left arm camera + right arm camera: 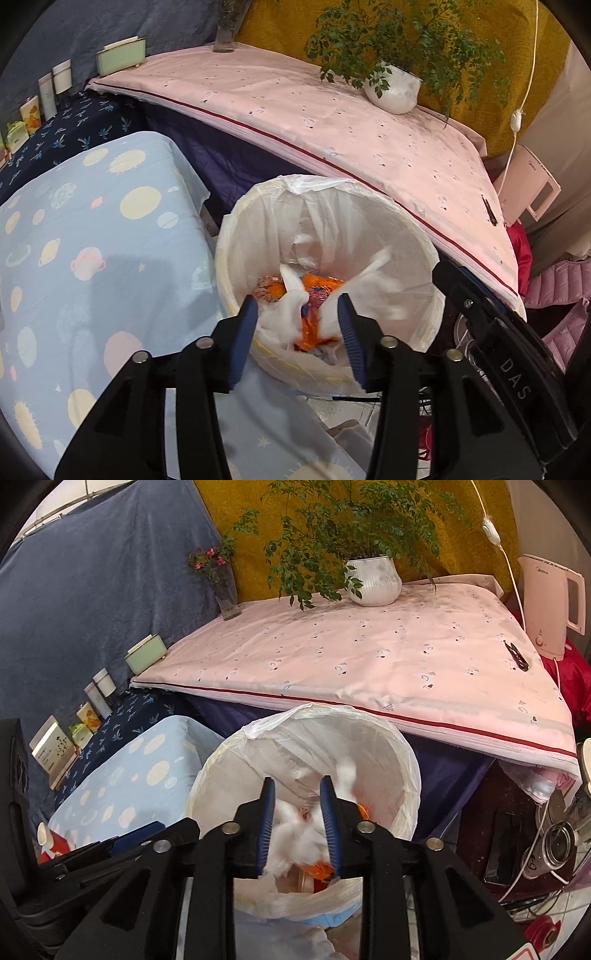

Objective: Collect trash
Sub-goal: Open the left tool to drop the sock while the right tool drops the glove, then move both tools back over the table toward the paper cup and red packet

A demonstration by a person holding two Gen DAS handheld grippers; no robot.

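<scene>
A round bin with a white plastic liner (406,229) stands below the pink table; it also shows in the right wrist view (391,760). Inside lie white tissues (280,317) and orange wrappers (314,328). My left gripper (297,306) is open and empty over the bin's near rim. My right gripper (297,786) is open over the bin, with white tissue (295,834) seen between its fingers, down in the bin. A blurred white tissue (347,775) is in mid-air just right of its right finger (328,812). The right gripper's black body (491,332) shows in the left view.
A pink-clothed table (369,657) carries a white plant pot (375,581), a flower vase (227,594) and a black clip (517,657). A white kettle (550,605) stands right. A light-blue planet-print cushion (92,258) lies left. Small boxes (55,753) line the left.
</scene>
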